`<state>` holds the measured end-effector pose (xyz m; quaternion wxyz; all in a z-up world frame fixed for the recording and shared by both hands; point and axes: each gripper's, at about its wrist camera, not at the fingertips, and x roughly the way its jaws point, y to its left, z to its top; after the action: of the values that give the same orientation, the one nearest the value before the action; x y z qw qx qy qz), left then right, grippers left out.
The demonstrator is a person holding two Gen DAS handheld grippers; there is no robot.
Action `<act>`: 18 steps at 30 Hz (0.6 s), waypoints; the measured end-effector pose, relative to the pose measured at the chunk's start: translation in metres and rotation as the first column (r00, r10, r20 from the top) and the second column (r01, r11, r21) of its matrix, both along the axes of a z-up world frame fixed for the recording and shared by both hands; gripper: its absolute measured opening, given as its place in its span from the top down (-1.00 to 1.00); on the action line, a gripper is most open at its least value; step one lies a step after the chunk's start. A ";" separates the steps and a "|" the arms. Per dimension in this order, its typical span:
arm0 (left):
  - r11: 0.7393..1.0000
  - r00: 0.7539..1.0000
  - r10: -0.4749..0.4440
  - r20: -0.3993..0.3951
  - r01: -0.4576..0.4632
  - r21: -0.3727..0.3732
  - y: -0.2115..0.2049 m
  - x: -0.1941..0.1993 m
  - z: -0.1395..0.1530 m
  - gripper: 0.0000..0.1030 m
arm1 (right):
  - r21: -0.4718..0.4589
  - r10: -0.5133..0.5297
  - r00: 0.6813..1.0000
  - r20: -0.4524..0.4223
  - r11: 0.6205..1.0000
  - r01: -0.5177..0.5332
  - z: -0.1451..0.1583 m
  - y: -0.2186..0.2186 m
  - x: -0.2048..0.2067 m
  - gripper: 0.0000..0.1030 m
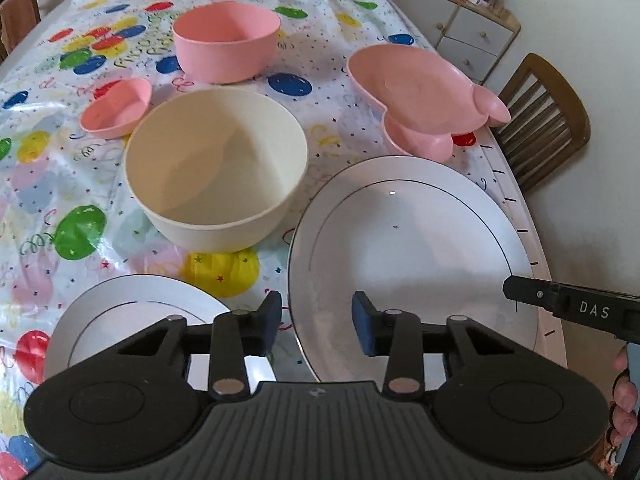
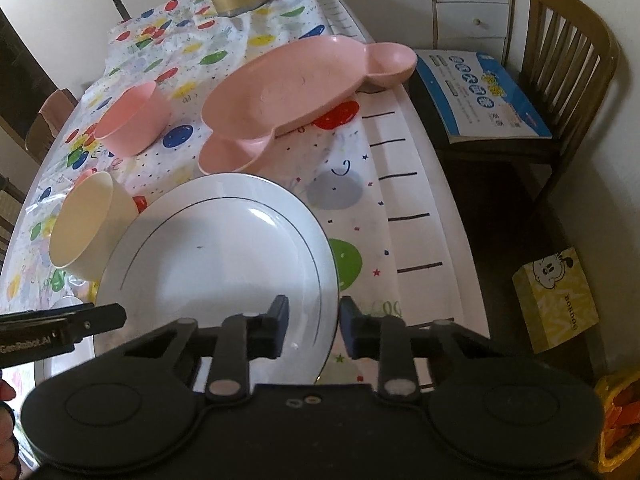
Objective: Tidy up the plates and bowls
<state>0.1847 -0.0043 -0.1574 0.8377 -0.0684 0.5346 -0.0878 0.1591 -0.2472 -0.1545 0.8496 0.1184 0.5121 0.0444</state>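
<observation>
Both my tongs tilt steeply downward. My left gripper [image 1: 318, 322] has its jaws a modest gap apart, pads not pressing. My right gripper [image 2: 314, 326] is the same, slightly narrower. At the frame edges my right hand [image 1: 626, 396] and left hand [image 2: 6, 432] just show, curled round the handles.

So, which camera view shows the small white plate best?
The left wrist view. There the small white plate lies at lower left, most of it visible beside the left gripper. In the right wrist view only a sliver of its rim shows at the lower left edge, behind the other gripper.
</observation>
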 end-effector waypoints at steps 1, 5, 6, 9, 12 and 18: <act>1.000 1.000 0.002 -0.006 -0.003 -0.006 0.001 0.001 -0.001 0.40 | 0.002 -0.003 1.000 -0.002 1.000 0.003 0.000 -0.001 0.001 0.62; 1.000 0.999 0.019 -0.030 -0.019 -0.013 0.005 0.005 -0.006 0.56 | 0.031 -0.019 1.000 -0.016 0.999 0.019 -0.003 -0.009 0.003 0.80; 1.000 0.999 0.017 -0.030 -0.018 -0.013 0.005 0.006 -0.006 0.58 | 0.039 -0.023 1.000 -0.020 0.999 0.024 -0.004 -0.010 0.003 0.83; 1.000 0.999 0.014 -0.029 -0.014 -0.012 0.005 0.005 -0.006 0.59 | 0.065 -0.022 0.999 -0.023 0.998 0.023 -0.005 -0.014 0.003 0.84; 1.000 0.999 0.012 -0.031 -0.012 -0.006 0.003 0.004 -0.005 0.60 | 0.056 -0.013 1.000 -0.022 0.998 0.014 -0.005 -0.013 0.002 0.85; 1.000 0.999 0.002 -0.048 -0.003 -0.020 -0.005 -0.010 -0.004 0.60 | 0.060 0.001 0.999 -0.032 0.998 0.001 -0.004 -0.022 -0.010 0.85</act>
<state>0.1746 -0.0090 -0.1615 0.8242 -0.0793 0.5535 -0.0903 0.1491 -0.2697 -0.1582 0.8374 0.1444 0.5241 0.0579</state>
